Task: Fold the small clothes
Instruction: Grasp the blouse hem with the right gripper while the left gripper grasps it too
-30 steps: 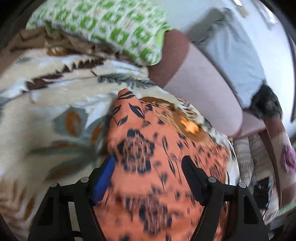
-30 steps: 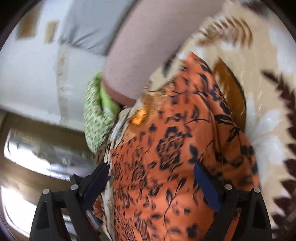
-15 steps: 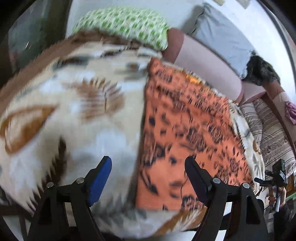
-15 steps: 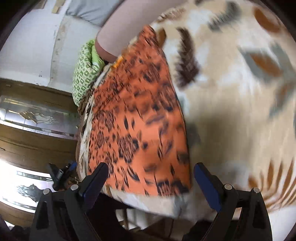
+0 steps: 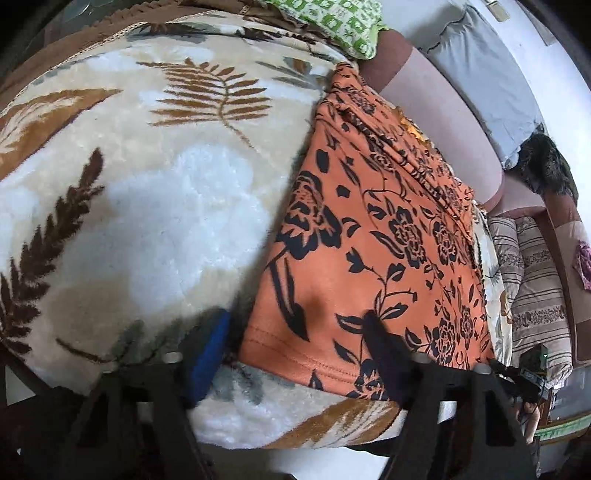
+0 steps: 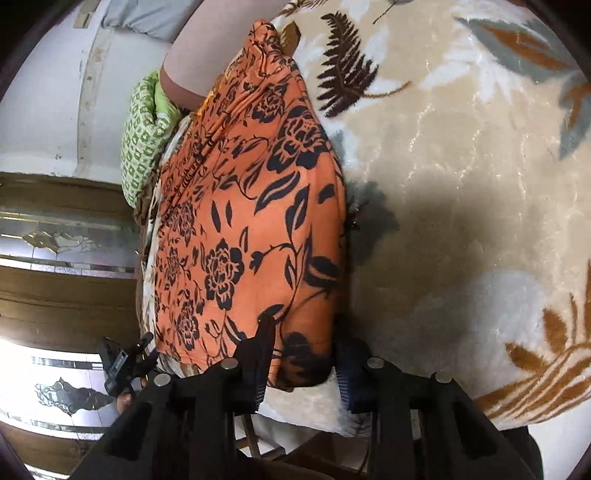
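Note:
An orange garment with a black flower print [image 5: 369,240] [image 6: 251,221] lies flat along the edge of a fleece blanket with a leaf pattern [image 5: 166,184] [image 6: 461,166]. My left gripper [image 5: 295,343] straddles one near corner of the hem. Its jaws are closing: the blue pad rests on the blanket just beside the cloth and the black finger lies on top of it. My right gripper [image 6: 304,354] is at the other near corner. Its jaws are closing too, and the cloth fills the narrow gap between the pads.
A green patterned pillow [image 5: 332,22] [image 6: 140,140] and a pinkish bolster [image 5: 436,122] [image 6: 207,48] lie past the garment's far end. A grey pillow [image 5: 487,74] and striped cushions [image 5: 532,288] are further right. The blanket's front edge drops off just below both grippers. A wooden door with glass [image 6: 55,240] stands beyond.
Both grippers drew back from over the garment's far part to its near hem corners. Both sets of jaws have narrowed, the right far more, and it now has the corner between its pads.

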The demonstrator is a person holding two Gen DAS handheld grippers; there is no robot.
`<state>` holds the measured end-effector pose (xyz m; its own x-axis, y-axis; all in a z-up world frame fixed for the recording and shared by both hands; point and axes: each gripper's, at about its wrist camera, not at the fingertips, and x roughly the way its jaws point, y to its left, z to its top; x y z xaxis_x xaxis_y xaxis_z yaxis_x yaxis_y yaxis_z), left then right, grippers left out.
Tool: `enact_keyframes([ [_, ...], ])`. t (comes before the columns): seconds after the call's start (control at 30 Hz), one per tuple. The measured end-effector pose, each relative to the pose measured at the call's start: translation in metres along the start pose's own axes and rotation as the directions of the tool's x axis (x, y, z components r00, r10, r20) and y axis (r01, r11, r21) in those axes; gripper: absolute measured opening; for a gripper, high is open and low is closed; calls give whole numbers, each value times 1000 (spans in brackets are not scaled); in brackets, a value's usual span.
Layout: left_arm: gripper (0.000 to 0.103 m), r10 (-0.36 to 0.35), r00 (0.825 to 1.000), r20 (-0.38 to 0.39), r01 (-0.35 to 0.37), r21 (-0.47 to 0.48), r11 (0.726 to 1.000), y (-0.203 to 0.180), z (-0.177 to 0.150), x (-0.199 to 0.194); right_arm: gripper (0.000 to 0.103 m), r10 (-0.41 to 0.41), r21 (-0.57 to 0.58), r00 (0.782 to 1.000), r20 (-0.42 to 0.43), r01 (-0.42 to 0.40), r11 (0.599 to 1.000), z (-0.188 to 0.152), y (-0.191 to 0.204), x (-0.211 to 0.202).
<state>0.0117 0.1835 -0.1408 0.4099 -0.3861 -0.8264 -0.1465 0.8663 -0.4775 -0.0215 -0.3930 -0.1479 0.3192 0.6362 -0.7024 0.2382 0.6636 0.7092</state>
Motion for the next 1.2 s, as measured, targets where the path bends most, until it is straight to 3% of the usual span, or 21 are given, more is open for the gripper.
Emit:
enact_keyframes([
  [0.1, 27, 43, 999, -17, -43, 3, 999, 5, -1, 4, 32, -59, 17, 998, -26, 60, 998, 2, -3, 6],
  [0.2, 19, 2, 1000, -30, -4, -73, 997, 17, 0, 2, 31, -34, 76, 999, -16, 35, 996, 4, -16, 9],
  [0.27, 19, -27, 999, -47, 23, -86, 996, 20, -1, 1, 31, -17, 95, 1000, 7, 16, 995, 4, -18, 4],
  [0.4, 31, -76, 996, -47, 70, -116, 991, 24, -4, 2, 32, 18, 132, 1000, 3, -18, 991, 6, -26, 4],
  [0.47, 30, -54, 997, -51, 49, -93, 994, 19, -3, 3, 33, 7, 109, 1000, 1, -7, 994, 6, -23, 4],
  [0.5, 20, -36, 998, -50, 32, -81, 996, 17, -3, 4, 30, 0, 98, 1000, 0, 0, 995, 6, -22, 3],
  [0.53, 8, -23, 998, -52, 19, -77, 997, 17, -2, 4, 21, -20, 84, 1000, -3, 20, 996, 5, -19, 4],
  [0.57, 8, -34, 998, -50, 30, -89, 996, 17, -1, 5, 14, -36, 73, 999, -8, 36, 997, 5, -16, 6],
  [0.63, 7, -40, 999, -18, 38, -95, 995, 15, 0, -2, 10, -38, 68, 999, 7, 37, 997, 4, -13, 6],
  [0.83, 7, -94, 993, 65, 96, -34, 995, -3, 7, -33, 9, 58, 46, 997, 56, -61, 997, 3, 1, -9],
  [1.03, 7, -152, 980, 130, 153, 4, 988, -26, 34, -55, 9, 189, 11, 975, 120, -192, 981, 18, 26, -22],
  [1.2, 7, -154, 973, 170, 143, 78, 987, -54, 64, -60, 9, 249, -12, 957, 147, -250, 968, 39, 44, -26],
])
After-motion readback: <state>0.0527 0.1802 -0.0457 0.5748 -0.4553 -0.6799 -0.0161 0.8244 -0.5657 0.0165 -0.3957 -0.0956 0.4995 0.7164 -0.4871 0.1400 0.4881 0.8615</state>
